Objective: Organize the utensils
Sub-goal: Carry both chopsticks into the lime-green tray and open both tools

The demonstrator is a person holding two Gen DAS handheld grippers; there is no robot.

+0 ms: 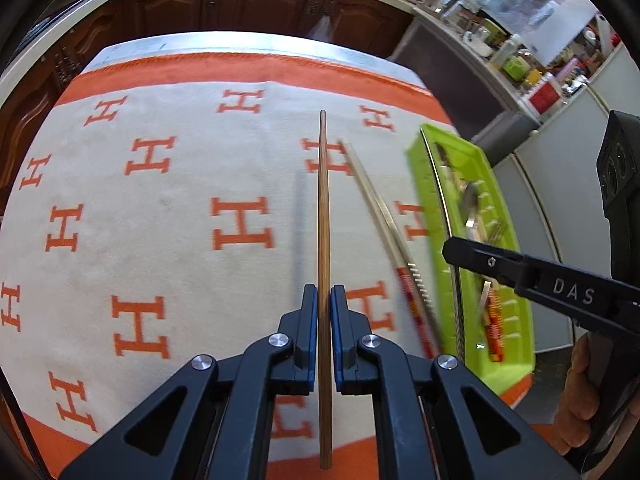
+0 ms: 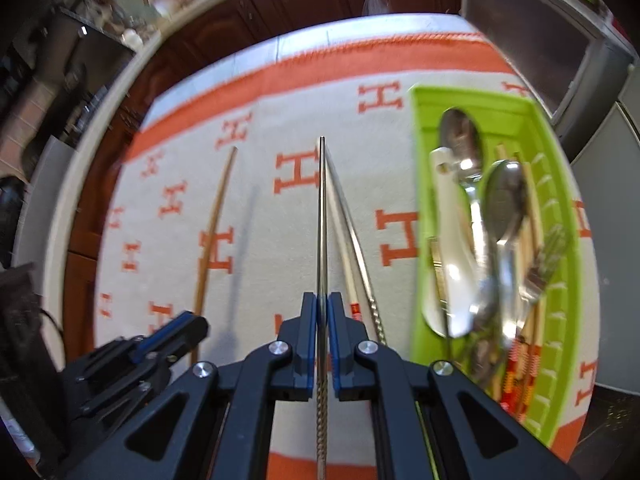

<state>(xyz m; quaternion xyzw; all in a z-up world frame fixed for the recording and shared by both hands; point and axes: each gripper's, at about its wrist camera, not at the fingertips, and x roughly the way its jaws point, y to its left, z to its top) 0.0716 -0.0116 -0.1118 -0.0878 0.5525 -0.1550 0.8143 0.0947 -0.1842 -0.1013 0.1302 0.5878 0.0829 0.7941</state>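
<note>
My left gripper [image 1: 324, 300] is shut on a brown wooden chopstick [image 1: 323, 208] and holds it above the cloth; the chopstick also shows in the right wrist view [image 2: 214, 224]. My right gripper [image 2: 322, 306] is shut on a metal chopstick [image 2: 322, 216]; that chopstick shows over the tray in the left wrist view [image 1: 442, 208]. Two more chopsticks, one pale with a red patterned end [image 2: 347, 264] and one metal [image 2: 360, 256], lie on the cloth [image 1: 160, 208] between the grippers. A green tray [image 2: 560, 208] on the right holds spoons [image 2: 504, 200], a fork [image 2: 540, 264] and chopsticks.
The cloth is white with orange H marks and an orange border [image 1: 240, 64]. Dark wooden cabinets [image 1: 240, 4] stand behind the table. A cluttered counter [image 1: 520, 48] runs at the back right. The right gripper's body [image 1: 560, 284] shows beside the tray.
</note>
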